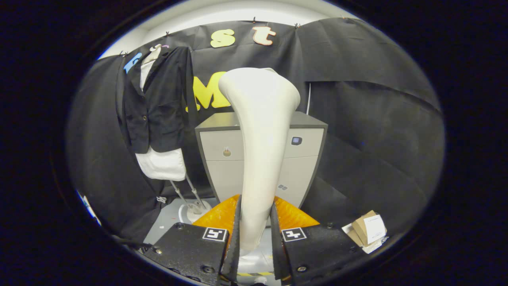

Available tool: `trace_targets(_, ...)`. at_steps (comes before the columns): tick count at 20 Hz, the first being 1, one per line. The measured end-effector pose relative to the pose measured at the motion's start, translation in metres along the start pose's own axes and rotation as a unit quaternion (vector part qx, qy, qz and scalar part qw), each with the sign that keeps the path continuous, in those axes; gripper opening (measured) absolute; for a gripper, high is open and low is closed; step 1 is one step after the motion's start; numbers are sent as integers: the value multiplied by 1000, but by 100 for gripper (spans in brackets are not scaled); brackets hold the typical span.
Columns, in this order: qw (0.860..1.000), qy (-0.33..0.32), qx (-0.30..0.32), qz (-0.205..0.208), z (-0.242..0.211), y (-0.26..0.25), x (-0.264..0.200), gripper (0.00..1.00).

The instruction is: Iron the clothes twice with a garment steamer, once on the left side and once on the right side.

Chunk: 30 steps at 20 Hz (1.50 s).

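A white garment steamer head (260, 143) stands upright between my fingers, its handle narrowing down into them and its wide top flaring above. My gripper (256, 222) is shut on the steamer's handle, with a finger pressing each side. Beyond and to the left hangs the clothing: a black jacket (158, 103) over a white shirt (162, 165), on a hanger against the black cloth wall. The steamer is apart from the clothes, well to their right.
A grey drawer cabinet (309, 159) stands straight ahead behind the steamer. A stand with thin metal legs and a round white base (194, 210) sits under the clothes. A small cardboard box with paper (367, 230) lies on the floor to the right.
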<state>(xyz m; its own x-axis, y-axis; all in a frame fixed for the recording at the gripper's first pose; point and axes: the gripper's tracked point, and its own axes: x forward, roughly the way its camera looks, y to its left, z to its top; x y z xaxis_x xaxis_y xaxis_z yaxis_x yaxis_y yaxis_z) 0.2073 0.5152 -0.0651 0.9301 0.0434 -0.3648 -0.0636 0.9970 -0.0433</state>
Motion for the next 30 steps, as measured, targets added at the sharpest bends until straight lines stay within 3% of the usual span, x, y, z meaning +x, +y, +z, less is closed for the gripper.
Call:
trace_targets(6, 1000, 11, -19, -14, -16, -21, 1, 37)
trace_targets(30, 1000, 10, 8, -14, 4, -25, 4, 37)
